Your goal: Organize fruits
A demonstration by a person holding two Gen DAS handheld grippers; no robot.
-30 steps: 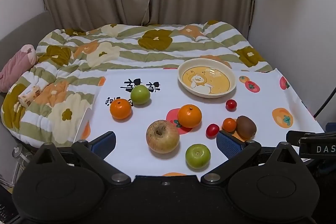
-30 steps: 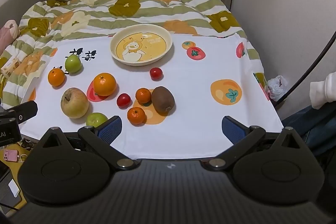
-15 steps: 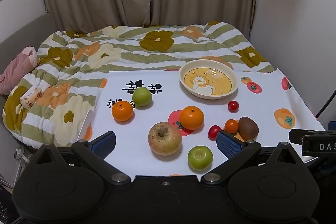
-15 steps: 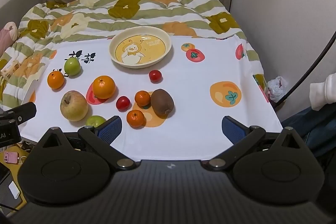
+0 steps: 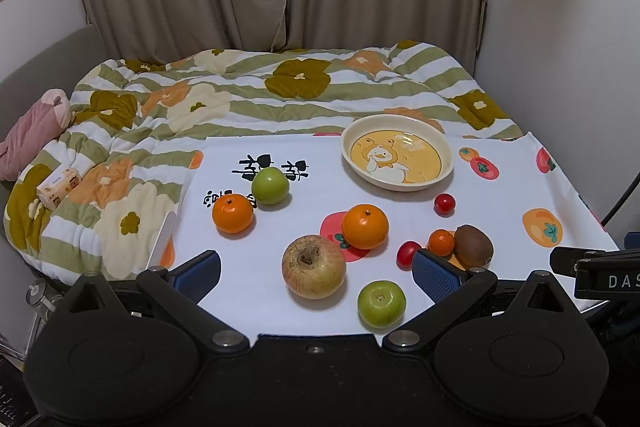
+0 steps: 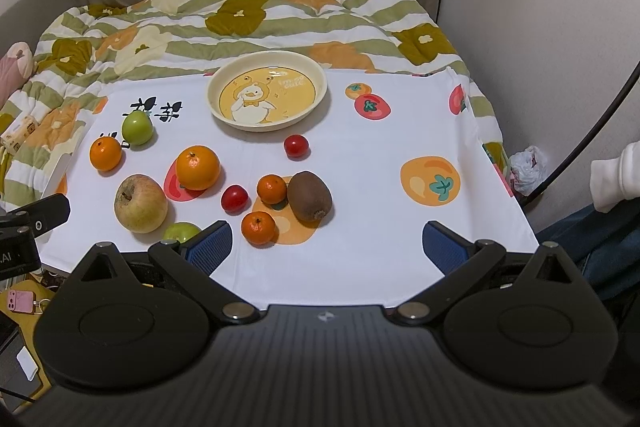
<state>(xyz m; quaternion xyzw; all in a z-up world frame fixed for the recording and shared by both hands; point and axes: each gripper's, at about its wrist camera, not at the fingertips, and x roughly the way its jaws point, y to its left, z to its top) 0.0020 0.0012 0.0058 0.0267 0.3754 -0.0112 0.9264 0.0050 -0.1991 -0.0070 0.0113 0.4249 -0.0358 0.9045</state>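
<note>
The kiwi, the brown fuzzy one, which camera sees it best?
The right wrist view. There the kiwi lies whole and unblocked near the middle of the white cloth, with a small orange against its side. In the left wrist view the kiwi sits off to the right and looks smaller.

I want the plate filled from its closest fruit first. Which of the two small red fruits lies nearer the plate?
The red fruit just below the plate; the other red one lies farther off, beside the small oranges.
</note>
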